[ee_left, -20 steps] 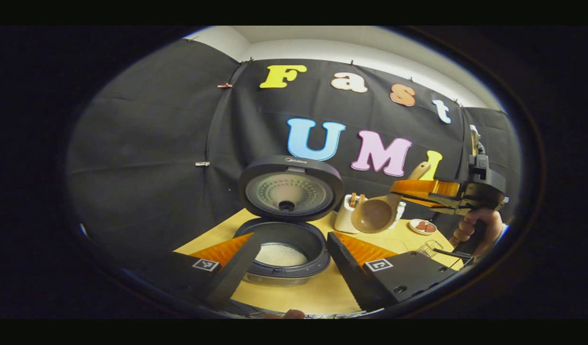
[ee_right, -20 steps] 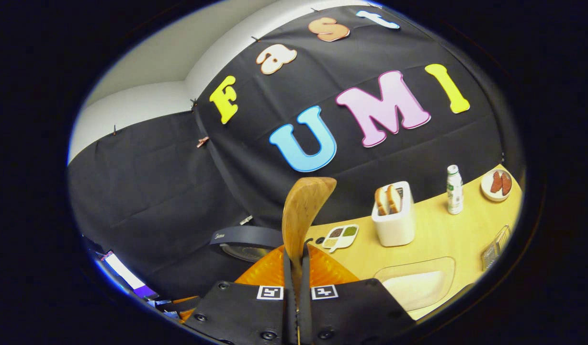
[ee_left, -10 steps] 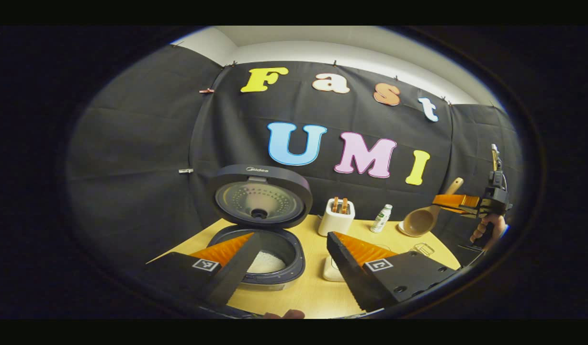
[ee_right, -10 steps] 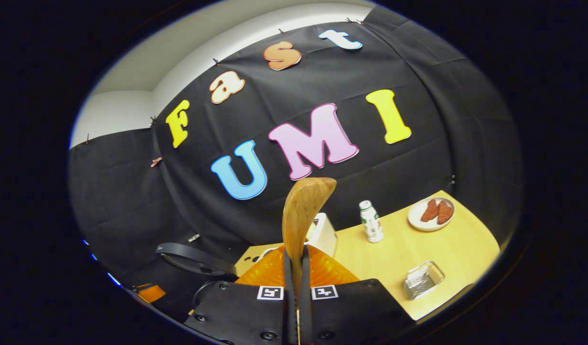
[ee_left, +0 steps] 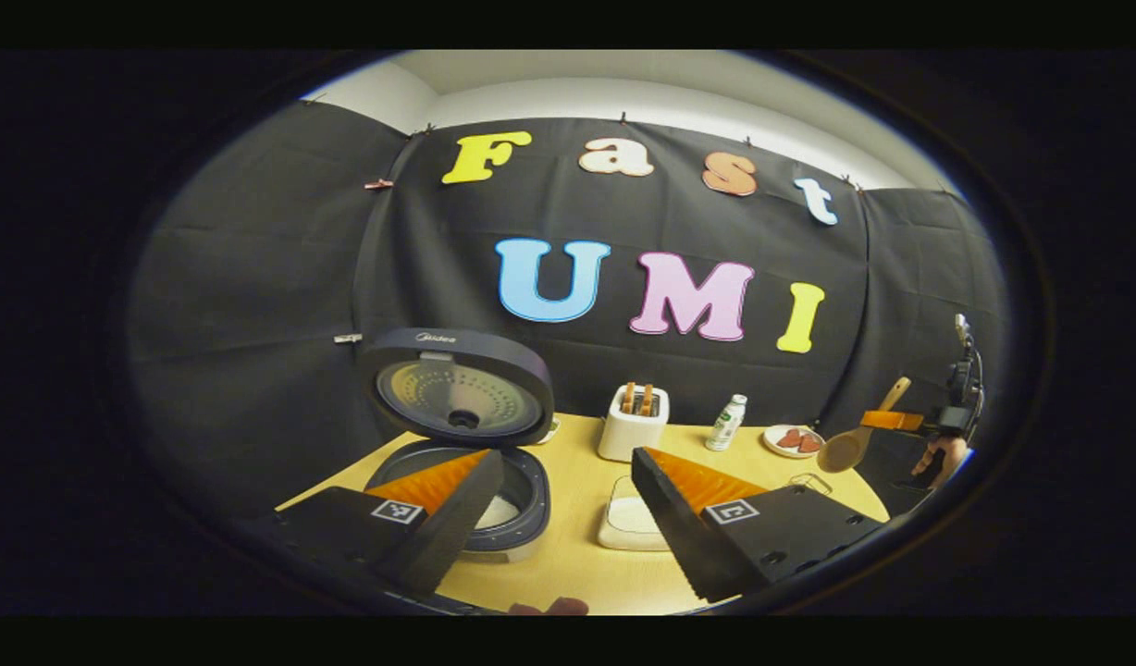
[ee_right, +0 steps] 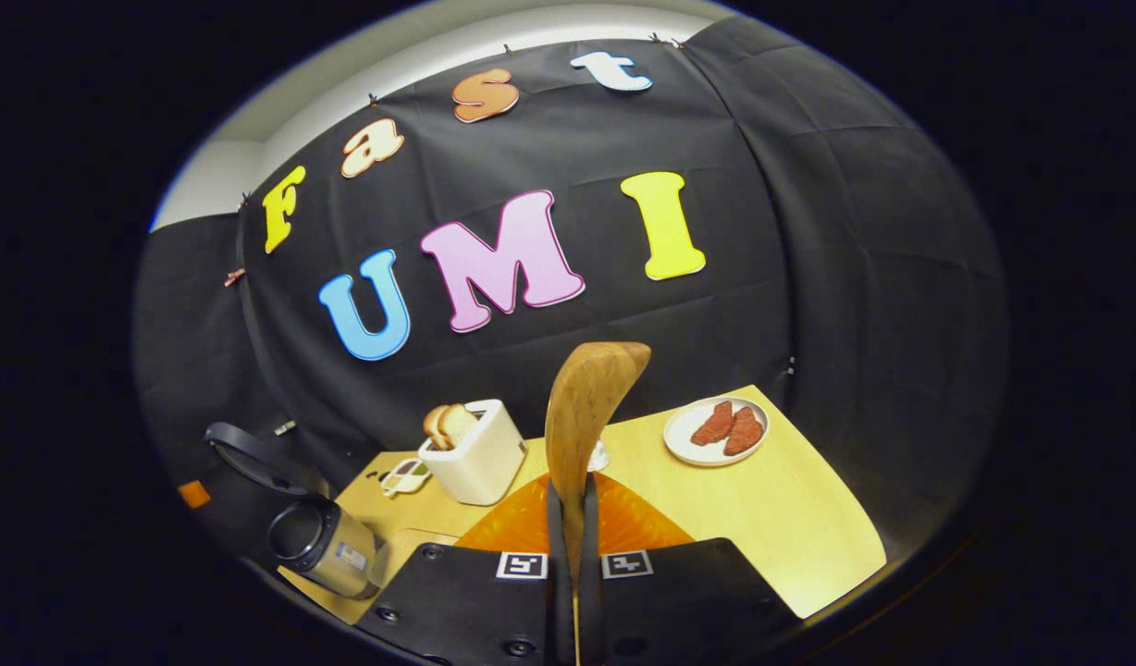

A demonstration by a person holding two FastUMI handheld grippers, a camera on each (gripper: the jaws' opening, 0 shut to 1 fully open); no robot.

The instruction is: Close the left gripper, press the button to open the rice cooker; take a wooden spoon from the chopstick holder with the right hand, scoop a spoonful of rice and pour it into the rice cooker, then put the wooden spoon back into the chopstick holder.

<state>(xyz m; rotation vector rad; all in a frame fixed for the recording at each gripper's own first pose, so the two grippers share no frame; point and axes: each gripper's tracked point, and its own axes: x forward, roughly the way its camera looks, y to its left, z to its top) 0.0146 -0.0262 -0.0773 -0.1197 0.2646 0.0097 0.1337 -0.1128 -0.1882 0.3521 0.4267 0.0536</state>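
Right hand-held gripper (ee_right: 568,546) clamped on wooden spoon (ee_right: 582,407); left hand-held gripper (ee_left: 568,481) spread wide, empty.

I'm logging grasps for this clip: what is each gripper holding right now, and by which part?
The right gripper clamps the wooden spoon by its handle, near the bowl. The left gripper is open, holding nothing.

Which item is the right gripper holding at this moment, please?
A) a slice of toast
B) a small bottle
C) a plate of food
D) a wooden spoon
D: the right gripper has both fingers pressed on the wooden spoon, whose bowl rises above them.
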